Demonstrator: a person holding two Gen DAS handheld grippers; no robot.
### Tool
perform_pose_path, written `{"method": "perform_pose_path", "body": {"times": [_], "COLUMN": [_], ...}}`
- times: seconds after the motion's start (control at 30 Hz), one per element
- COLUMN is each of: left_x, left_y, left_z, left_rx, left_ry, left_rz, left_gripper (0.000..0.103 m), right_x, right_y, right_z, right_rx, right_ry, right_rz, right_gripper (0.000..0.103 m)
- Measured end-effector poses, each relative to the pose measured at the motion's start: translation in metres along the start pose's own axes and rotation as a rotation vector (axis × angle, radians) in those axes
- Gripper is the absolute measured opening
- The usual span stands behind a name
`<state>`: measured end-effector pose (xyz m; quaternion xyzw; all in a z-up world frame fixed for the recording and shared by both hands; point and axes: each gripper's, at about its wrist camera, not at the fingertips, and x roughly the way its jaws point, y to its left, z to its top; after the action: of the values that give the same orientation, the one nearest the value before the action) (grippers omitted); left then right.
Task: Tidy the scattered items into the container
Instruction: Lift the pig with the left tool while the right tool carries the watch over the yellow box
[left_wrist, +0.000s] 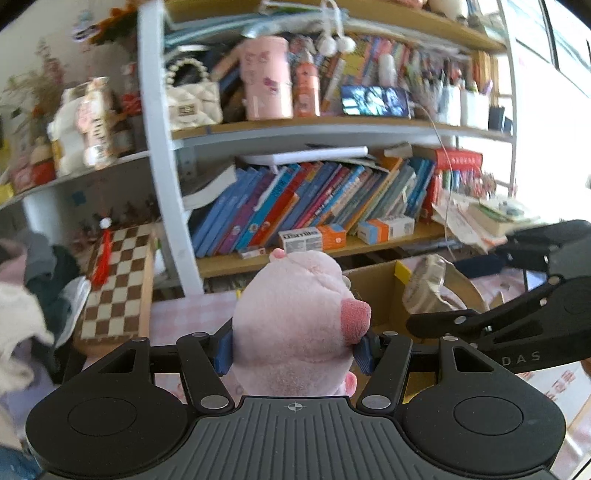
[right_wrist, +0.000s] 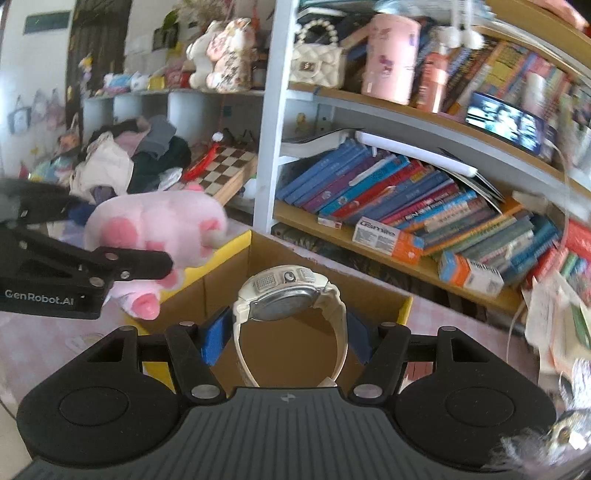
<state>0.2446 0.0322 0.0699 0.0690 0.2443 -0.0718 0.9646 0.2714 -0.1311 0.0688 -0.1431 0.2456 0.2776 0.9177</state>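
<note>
Pink plush pig (left_wrist: 295, 317) sat pinched between the left gripper's (left_wrist: 295, 350) blue pads, held above the cardboard box (left_wrist: 376, 291); "DAS" showed on the neighbouring tool. From the right wrist, the right gripper (right_wrist: 284, 332) clamped a white wristwatch (right_wrist: 291, 306) over that box (right_wrist: 295, 254); "GenRobot.AI" marked the left tool.

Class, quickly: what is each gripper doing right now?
Left gripper: closed on the pink plush toy.
Right gripper: closed on the white watch.

Pink plush (left_wrist: 295, 317), white watch (right_wrist: 291, 306) above cardboard box (right_wrist: 295, 258).
</note>
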Motion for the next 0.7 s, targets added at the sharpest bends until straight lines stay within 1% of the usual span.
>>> {"method": "perform_pose_path", "body": {"times": [0.2,0.3,0.47,0.6,0.7], "left_x": [0.053,0.079,0.113,0.140,0.157], "left_y": [-0.004,-0.007,-0.010,-0.013,-0.015], "left_z": [0.010,0.012,0.009,0.004,0.000], "left_rx": [0.108,0.148,0.185,0.233,0.273], "left_ry": [0.102,0.165,0.252,0.324,0.377], "left_rz": [-0.020,-0.035,-0.049,-0.040,-0.048], "left_gripper": [0.060,0.060,0.061,0.061,0.061], "right_x": [0.049,0.074,0.111,0.137,0.154], "right_y": [-0.014,-0.018,-0.023,-0.027,-0.028], "right_z": [0.004,0.002,-0.005,-0.008,-0.010], "right_rx": [-0.145,-0.214,-0.305,-0.377,-0.445], "right_ry": [0.093,0.146,0.228,0.285,0.321], "right_rz": [0.041,0.055,0.094,0.104,0.106], "right_gripper": [0.063,0.063,0.063,0.063,0.064]}}
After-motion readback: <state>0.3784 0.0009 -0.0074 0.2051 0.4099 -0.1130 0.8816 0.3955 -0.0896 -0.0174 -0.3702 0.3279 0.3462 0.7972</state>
